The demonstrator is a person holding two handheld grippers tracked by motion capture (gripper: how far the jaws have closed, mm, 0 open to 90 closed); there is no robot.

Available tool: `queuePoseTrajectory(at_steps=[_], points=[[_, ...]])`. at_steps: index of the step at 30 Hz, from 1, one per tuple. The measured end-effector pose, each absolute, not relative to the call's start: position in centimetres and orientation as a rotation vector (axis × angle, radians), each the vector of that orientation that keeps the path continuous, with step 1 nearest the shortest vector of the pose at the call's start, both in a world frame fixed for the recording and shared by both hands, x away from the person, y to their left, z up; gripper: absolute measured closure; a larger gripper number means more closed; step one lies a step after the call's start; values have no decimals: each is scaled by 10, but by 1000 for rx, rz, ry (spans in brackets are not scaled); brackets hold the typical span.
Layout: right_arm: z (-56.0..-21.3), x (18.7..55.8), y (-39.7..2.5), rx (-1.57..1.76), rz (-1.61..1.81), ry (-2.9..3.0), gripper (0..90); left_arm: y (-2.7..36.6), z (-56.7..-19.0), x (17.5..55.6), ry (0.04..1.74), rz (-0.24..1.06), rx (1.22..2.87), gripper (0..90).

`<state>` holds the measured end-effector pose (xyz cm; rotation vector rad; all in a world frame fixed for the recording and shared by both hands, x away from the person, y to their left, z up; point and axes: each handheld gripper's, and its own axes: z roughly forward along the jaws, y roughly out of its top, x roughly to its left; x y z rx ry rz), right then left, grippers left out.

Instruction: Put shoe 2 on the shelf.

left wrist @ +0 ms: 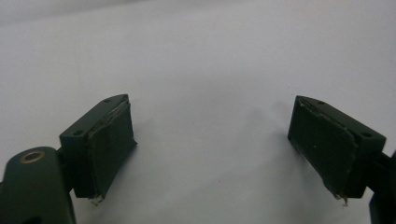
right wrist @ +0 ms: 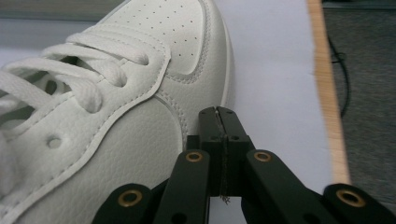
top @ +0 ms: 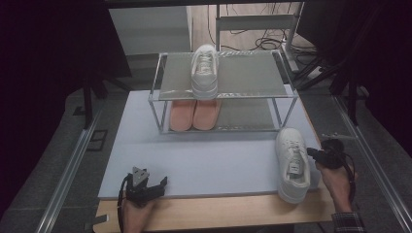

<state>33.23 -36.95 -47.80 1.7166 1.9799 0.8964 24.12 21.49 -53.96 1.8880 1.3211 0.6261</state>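
Observation:
A white sneaker (top: 292, 162) lies on the pale mat (top: 204, 155) at the front right, toe pointing away from me. My right gripper (top: 311, 152) is shut with nothing between its pads, its tip close against the shoe's right side; in the right gripper view the closed gripper (right wrist: 218, 112) sits next to the white sneaker (right wrist: 116, 116). A second white sneaker (top: 204, 70) stands on the top shelf of the metal rack (top: 272, 92). A pair of pink shoes (top: 194, 114) sits on the lower shelf. My left gripper (top: 163, 182) rests open at the front left; in its own view the gripper (left wrist: 210, 140) hovers over bare mat.
The mat covers a wooden tabletop (top: 218, 213) whose front edge shows below it. Aluminium rails (top: 73, 165) run along both sides. Cables (top: 257, 41) lie on the floor behind the rack.

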Motion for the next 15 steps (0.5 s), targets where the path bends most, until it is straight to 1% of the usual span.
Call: queuePoseTrajectory(at_steps=[10,15], points=[[-482,338,-337,1628,934,2069,896,215,-540,241,1321,626,1888,140],[-481,333,-331,1606,942,2108,896,215,-540,241,1322,627,1885,140]])
